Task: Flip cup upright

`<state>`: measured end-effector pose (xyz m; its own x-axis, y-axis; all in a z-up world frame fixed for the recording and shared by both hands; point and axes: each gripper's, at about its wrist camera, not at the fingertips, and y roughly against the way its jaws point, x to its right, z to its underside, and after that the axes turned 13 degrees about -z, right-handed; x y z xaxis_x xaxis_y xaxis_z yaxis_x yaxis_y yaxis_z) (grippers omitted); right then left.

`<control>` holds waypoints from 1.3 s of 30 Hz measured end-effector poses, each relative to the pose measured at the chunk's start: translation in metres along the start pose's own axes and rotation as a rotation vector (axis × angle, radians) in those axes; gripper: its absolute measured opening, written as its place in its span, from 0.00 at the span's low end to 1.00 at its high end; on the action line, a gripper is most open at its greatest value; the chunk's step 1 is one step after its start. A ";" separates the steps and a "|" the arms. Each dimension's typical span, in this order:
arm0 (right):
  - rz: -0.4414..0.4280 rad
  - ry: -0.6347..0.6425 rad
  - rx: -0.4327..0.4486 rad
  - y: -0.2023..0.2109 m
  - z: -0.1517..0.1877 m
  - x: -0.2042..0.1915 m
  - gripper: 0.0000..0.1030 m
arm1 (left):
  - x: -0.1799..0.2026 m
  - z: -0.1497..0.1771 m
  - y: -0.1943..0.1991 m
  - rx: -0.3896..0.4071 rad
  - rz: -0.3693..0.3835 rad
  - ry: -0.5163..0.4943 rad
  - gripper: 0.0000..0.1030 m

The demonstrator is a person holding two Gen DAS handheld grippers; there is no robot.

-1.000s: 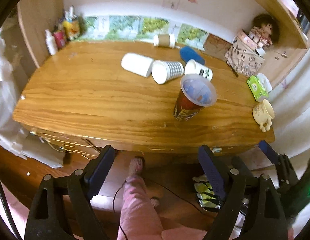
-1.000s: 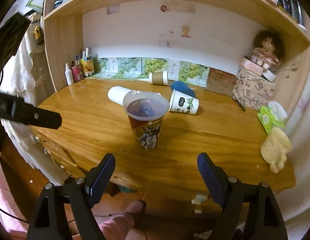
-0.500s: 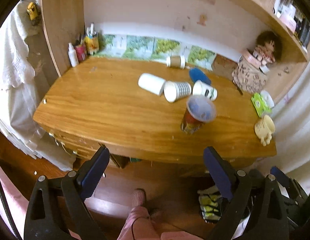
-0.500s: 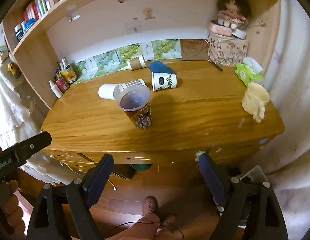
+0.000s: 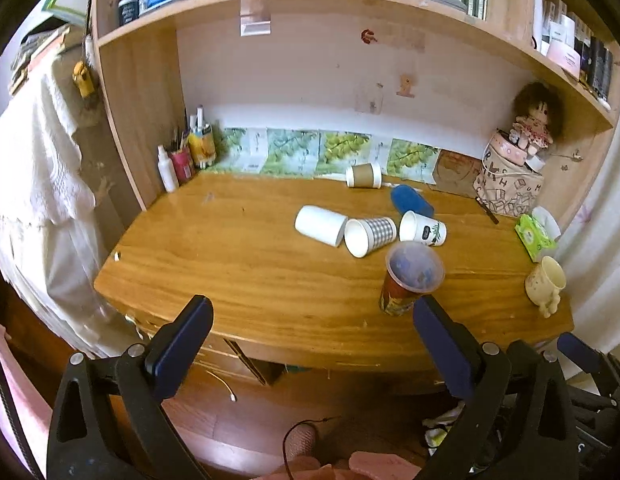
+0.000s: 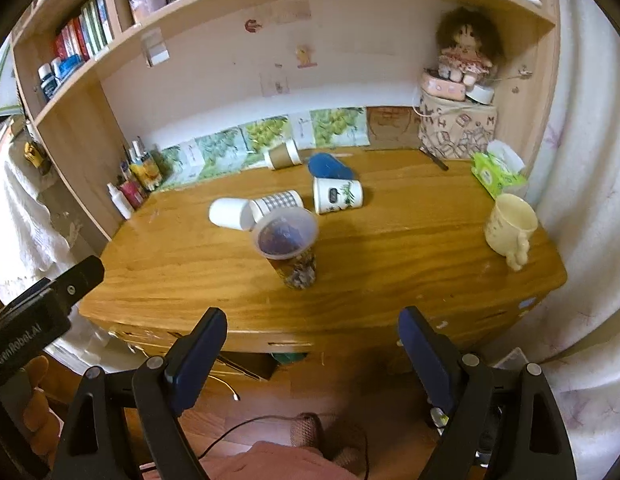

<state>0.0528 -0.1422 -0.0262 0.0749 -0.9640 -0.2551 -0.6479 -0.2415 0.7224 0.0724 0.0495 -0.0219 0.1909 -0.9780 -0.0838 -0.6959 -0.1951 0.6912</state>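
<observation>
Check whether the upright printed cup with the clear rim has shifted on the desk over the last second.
No. The printed cup still stands just in front of the checkered paper cup lying on the wooden desk; only the cameras pulled back.

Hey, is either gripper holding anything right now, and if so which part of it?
Nothing is held. The left gripper and the right gripper are both open and empty, back from the desk edge, and the printed cup stands upright untouched.

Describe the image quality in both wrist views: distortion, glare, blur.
Left wrist view: strong fisheye bends the shelf and desk edge; dark corner vignette; soft sheen on the wood; cups sharp. Right wrist view: same barrel distortion; bright curtain at right; no visible motion blur.
</observation>
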 end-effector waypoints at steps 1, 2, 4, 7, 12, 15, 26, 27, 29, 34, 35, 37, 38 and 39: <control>-0.010 0.004 0.004 -0.002 -0.002 -0.002 0.85 | 0.001 -0.001 0.000 0.009 -0.005 -0.004 0.98; -0.011 0.011 0.009 -0.002 -0.003 -0.004 0.85 | 0.001 -0.002 0.000 0.019 -0.008 -0.004 0.98; 0.002 0.032 0.016 -0.002 -0.004 -0.010 0.85 | 0.001 -0.001 0.000 0.022 -0.005 -0.002 0.98; 0.032 0.058 0.009 -0.005 -0.003 -0.016 0.85 | 0.006 -0.002 -0.004 0.018 0.000 -0.012 0.98; 0.052 0.064 0.007 -0.005 -0.003 -0.015 0.85 | 0.015 -0.003 -0.001 0.036 -0.013 -0.031 0.98; 0.064 0.055 0.006 -0.004 -0.002 -0.012 0.85 | 0.021 -0.002 0.001 0.043 -0.016 -0.050 0.98; 0.062 0.031 -0.035 -0.007 -0.005 -0.001 0.85 | 0.033 -0.005 0.009 0.071 0.003 -0.067 0.98; 0.061 0.027 -0.034 -0.006 -0.005 0.000 0.85 | 0.033 -0.005 0.009 0.072 0.004 -0.064 0.98; 0.064 0.025 -0.028 -0.004 -0.006 0.001 0.85 | 0.033 -0.006 0.010 0.080 0.002 -0.063 0.98; 0.071 0.037 -0.017 0.000 -0.007 0.001 0.86 | 0.035 -0.007 0.016 0.109 0.006 -0.052 0.98; 0.061 0.032 -0.024 -0.001 -0.008 0.003 0.94 | 0.036 -0.007 0.017 0.113 0.004 -0.053 0.98; 0.041 0.014 -0.028 -0.002 -0.009 0.007 1.00 | 0.037 -0.008 0.020 0.127 0.001 -0.054 0.98; 0.037 0.009 -0.025 -0.001 -0.009 0.009 1.00 | 0.037 -0.008 0.022 0.134 0.000 -0.055 0.98; 0.038 0.006 -0.021 0.000 -0.010 0.010 1.00 | 0.037 -0.008 0.024 0.142 0.001 -0.054 0.98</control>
<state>0.0608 -0.1526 -0.0224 0.0551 -0.9731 -0.2239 -0.6341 -0.2073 0.7450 0.0688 0.0090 -0.0029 0.1553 -0.9800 -0.1242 -0.7879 -0.1987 0.5828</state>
